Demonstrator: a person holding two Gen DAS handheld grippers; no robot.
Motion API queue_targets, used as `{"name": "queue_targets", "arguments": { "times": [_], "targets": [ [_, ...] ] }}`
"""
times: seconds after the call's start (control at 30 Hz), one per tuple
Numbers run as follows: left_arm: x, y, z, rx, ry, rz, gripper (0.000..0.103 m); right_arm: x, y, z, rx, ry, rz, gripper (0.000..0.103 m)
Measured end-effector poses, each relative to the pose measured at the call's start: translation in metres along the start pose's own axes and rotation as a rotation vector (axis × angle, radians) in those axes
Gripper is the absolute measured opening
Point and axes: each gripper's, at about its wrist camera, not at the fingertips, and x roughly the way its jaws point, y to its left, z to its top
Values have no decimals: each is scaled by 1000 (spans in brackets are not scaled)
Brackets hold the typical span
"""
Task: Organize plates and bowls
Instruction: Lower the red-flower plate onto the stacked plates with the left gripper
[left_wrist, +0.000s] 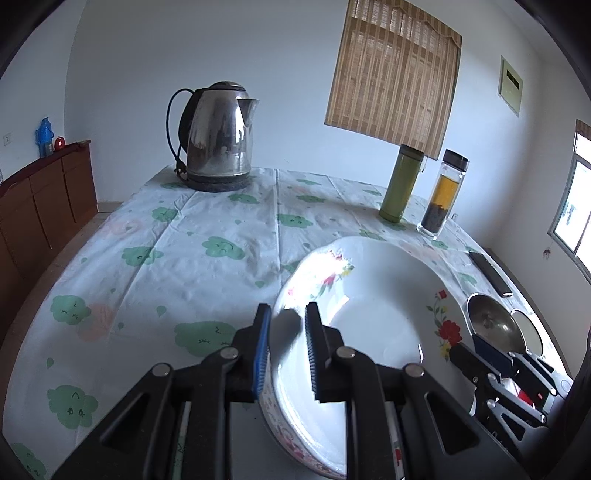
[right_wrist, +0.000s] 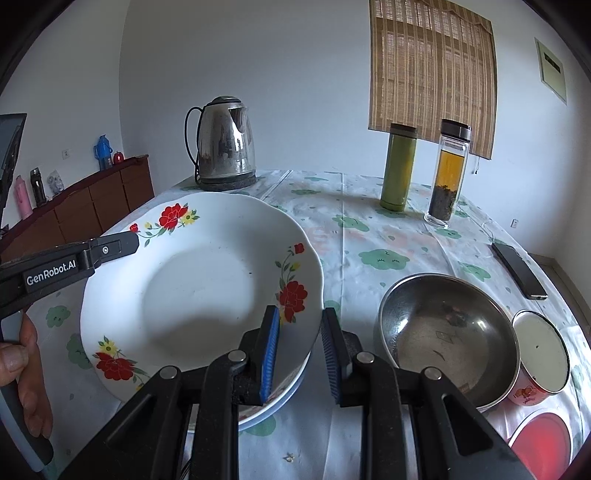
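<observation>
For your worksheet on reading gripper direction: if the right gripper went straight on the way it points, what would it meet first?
Probably the tablecloth just past the flowered plate, whose rim sits between the right gripper jaws; depth is uncertain.

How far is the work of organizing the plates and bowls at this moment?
Partly done. The white flowered plate sits above another dish, gripped at opposite rims by the left gripper and the right gripper. The steel bowl and the small enamel cup stand unstacked beside it.

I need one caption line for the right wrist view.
Two grippers hold a floral plate by opposite rims beside a steel bowl.
</observation>
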Motion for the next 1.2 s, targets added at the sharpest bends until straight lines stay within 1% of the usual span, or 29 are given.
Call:
{"name": "queue_targets", "arguments": {
  "times": [0.57, 1.2],
  "targets": [
    [14, 1, -7, 2, 35, 9, 15, 6, 2, -3, -10, 24, -19, 25],
    [18, 3, -11, 3, 47, -1, 15, 12, 2, -6, -13, 44, -30, 25]
  ]
}}
